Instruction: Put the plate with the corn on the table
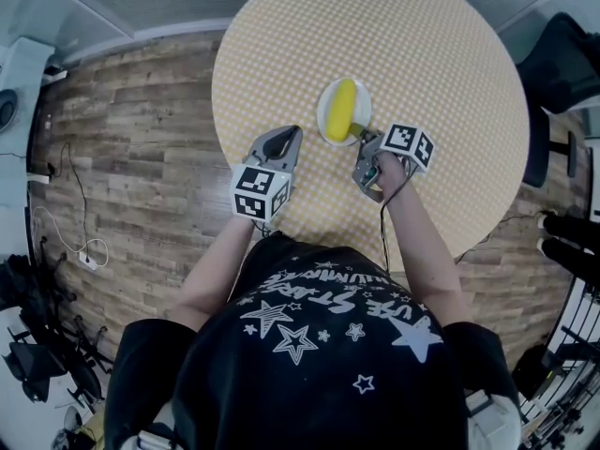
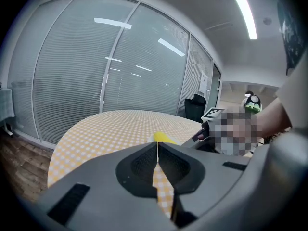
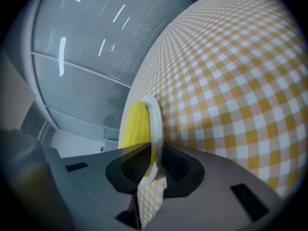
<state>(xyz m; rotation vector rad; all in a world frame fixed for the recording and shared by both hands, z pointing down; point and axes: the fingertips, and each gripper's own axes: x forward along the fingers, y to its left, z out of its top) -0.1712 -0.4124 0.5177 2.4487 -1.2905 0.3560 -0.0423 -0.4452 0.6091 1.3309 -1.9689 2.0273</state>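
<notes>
A small white plate (image 1: 330,118) with a yellow corn cob (image 1: 341,110) on it is over the round yellow-checked table (image 1: 431,54). My right gripper (image 1: 366,150) is shut on the plate's near rim. In the right gripper view the plate (image 3: 156,124) stands edge-on between the jaws, with the corn (image 3: 133,126) on its left face. My left gripper (image 1: 284,141) is just left of the plate, shut on nothing. In the left gripper view the corn (image 2: 164,138) peeks over the closed jaws.
The table's near edge (image 1: 281,228) is right in front of the person's torso. Wooden floor (image 1: 131,148) with cables lies to the left. A dark office chair (image 1: 562,73) stands at the right. Glass partition walls (image 2: 96,81) are behind the table.
</notes>
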